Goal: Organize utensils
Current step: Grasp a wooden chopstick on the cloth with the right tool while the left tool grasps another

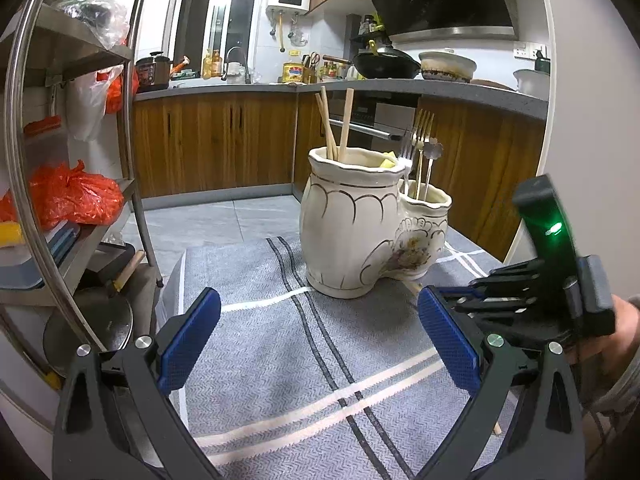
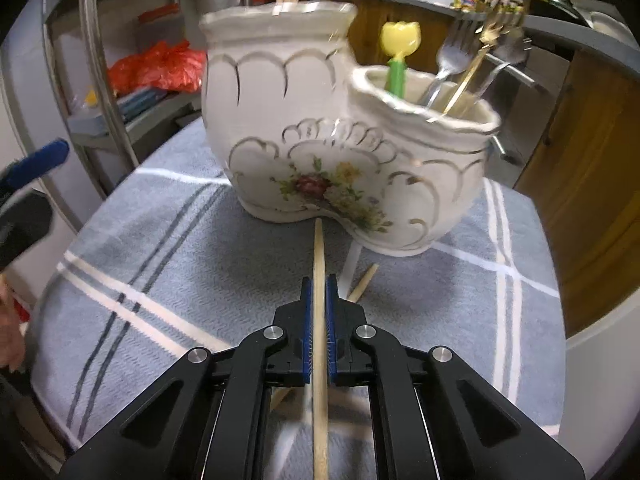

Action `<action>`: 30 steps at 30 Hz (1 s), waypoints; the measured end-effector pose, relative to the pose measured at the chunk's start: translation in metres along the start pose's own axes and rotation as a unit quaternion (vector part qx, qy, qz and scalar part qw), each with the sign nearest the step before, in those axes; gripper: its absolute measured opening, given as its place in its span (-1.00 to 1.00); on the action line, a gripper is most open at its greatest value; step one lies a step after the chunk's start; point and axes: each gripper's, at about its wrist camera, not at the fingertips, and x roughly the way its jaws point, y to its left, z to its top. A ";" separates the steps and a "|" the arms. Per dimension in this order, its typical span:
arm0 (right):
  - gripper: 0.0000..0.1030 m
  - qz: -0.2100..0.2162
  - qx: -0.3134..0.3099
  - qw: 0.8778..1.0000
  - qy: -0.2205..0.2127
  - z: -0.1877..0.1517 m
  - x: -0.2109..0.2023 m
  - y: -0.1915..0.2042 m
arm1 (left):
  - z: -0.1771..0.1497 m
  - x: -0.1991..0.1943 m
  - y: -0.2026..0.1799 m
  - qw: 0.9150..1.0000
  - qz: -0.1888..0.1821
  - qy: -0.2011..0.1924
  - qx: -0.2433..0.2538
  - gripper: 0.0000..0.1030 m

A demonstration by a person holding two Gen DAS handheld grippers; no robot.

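Your right gripper [image 2: 319, 292] is clenched on a wooden chopstick [image 2: 319, 256], the blue pads pressed flat against its two sides, so the grasp is made and what matters now is how that stick lies. Its long axis runs straight along the line the gripper points, out ahead between the fingers toward the ceramic holder [image 2: 320, 132], with the far tip almost at the holder's foot and the near end trailing back under the gripper body. That puts it nearly flat over the striped cloth [image 2: 160, 264], while the holder's tall pot, where the other chopsticks [image 1: 334, 124] stand upright, opens well above the tip. As I judge it, you will have to lift and tip the stick up toward vertical before it can drop in beside them; pushing forward as it lies would only butt the tip into the holder's wall. The lower pot on the right holds forks [image 2: 460, 52] and a yellow-topped pick [image 2: 398, 52], so aim left of those. A second chopstick [image 2: 362, 282] lies loose on the cloth just right of your pads, angled across, and looks clear of the grasp. Your left gripper [image 1: 320, 336] is released, its pads spread wide with nothing between them, hanging back from the holder on the near side.
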 end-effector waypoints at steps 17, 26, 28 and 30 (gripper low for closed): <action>-0.87 0.015 0.062 0.974 -0.219 -0.034 -0.134 -0.062 | -0.006 0.040 -0.083 0.987 -0.038 0.133 0.079 0.88; -0.87 0.031 0.114 0.962 -0.246 -0.048 -0.142 -0.090 | -0.013 0.071 -0.121 0.971 -0.051 0.205 0.109 0.10; -0.87 0.034 0.115 0.962 -0.245 -0.049 -0.141 -0.090 | -0.017 0.079 -0.128 0.967 -0.047 0.221 0.115 -0.03; -0.87 0.035 0.115 0.962 -0.243 -0.050 -0.140 -0.087 | -0.021 0.086 -0.130 0.965 -0.041 0.234 0.114 -0.13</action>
